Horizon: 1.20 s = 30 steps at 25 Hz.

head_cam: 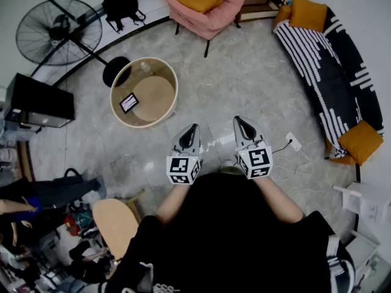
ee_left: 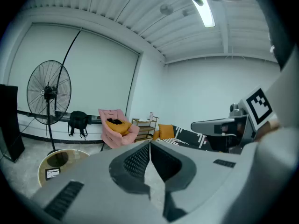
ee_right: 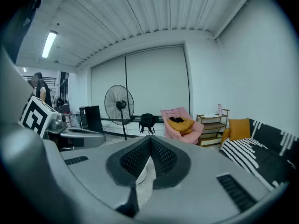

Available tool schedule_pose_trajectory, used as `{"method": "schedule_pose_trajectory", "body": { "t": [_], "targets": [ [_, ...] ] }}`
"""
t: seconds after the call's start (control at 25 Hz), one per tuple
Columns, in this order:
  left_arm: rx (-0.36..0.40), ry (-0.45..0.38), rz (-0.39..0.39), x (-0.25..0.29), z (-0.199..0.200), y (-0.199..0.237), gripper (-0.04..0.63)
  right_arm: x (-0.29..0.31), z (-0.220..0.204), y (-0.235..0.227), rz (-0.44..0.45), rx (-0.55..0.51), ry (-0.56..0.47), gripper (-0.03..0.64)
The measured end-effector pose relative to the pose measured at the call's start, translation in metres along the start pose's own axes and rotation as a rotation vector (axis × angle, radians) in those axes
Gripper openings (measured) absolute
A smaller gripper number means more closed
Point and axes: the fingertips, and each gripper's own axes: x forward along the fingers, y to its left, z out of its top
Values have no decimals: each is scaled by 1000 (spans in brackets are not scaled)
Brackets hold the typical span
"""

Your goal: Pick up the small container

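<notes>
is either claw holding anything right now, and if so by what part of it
Nothing is held. The left claw and the right claw each have their jaws shut tip to tip, with nothing between them.

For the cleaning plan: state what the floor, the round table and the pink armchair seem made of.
Floor: polished stone or stone-look tile; pale grey veining, slight sheen.
Round table: matt cream rim, maybe painted wood or metal; tan inset looks wooden, grain not visible.
Pink armchair: soft padded fabric, puffy folds; thin dark legs, probably metal.
</notes>
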Motion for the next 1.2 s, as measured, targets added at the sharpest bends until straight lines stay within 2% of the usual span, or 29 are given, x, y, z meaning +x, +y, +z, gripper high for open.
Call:
{"method": "schedule_pose_trajectory", "body": {
  "t": [0.2, 0.44, 0.64, 0.8, 1.0, 1.2],
  "targets": [
    [4, -48, -35, 18, 10, -26, 26, -10, 5, -30, -17, -10, -25, 21],
    [19, -65, -17, 43, 14, -56, 26, -22, 7, -67, -10, -26, -57, 21],
    [9, -52, -1, 57, 3, -81, 26, -25, -9, -100, -14, 7, -44, 21],
    [23, -6, -22, 72, -10, -81, 26, -16, -17, -110, -11, 35, -35, 21],
    [95, -9, -69, 112, -5, -82, 26, 8, -28, -134, -32, 43, -16, 21],
    [32, -1, -108, 173, -5, -51, 26, 55, -30, -159, -53, 38, 37, 21]
  ]
}}
